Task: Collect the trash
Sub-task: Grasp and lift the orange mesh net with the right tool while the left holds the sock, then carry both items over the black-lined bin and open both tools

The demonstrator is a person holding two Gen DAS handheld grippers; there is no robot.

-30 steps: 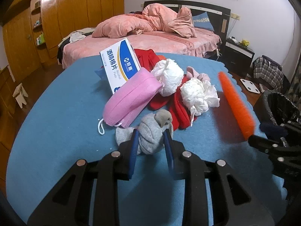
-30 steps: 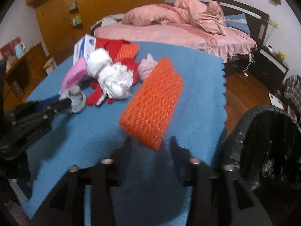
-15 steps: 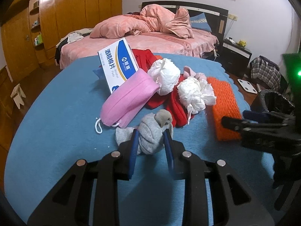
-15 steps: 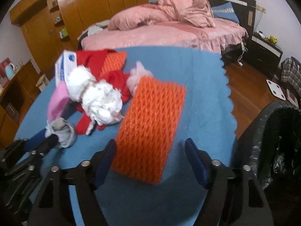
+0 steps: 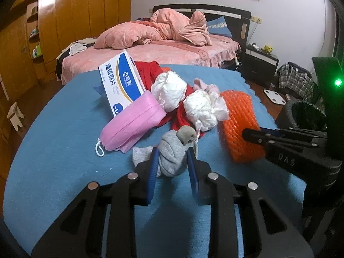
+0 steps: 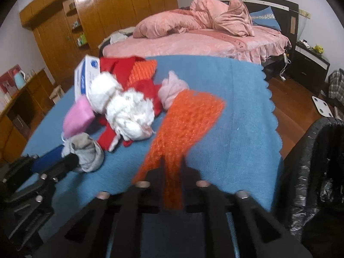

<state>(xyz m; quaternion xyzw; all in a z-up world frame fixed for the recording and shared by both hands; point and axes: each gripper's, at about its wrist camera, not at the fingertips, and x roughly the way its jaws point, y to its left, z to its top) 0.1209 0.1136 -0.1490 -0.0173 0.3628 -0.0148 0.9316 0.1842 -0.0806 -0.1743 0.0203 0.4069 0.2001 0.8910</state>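
A pile of trash lies on the blue table (image 5: pixel 53 142): a pink mask (image 5: pixel 131 124), two white paper wads (image 5: pixel 204 109), red cloth, a blue-white box (image 5: pixel 122 83) and an orange foam net (image 5: pixel 238 122). My left gripper (image 5: pixel 172 161) is shut on a grey balled sock (image 5: pixel 174 150), also in the right wrist view (image 6: pixel 86 150). My right gripper (image 6: pixel 172 165) is shut on the near end of the orange foam net (image 6: pixel 185 126); it shows in the left wrist view (image 5: pixel 279 137).
A bin with a black bag (image 6: pixel 318 172) stands off the table's right edge, also in the left wrist view (image 5: pixel 301 114). Behind the table is a pink bed (image 5: pixel 167 43). Wooden wardrobes (image 5: pixel 64 32) line the left. A nightstand (image 5: pixel 260 64) stands at the far right.
My right gripper was open over the orange foam net; it has moved in and closed on the net's near end. My left gripper has stayed shut on the grey sock.
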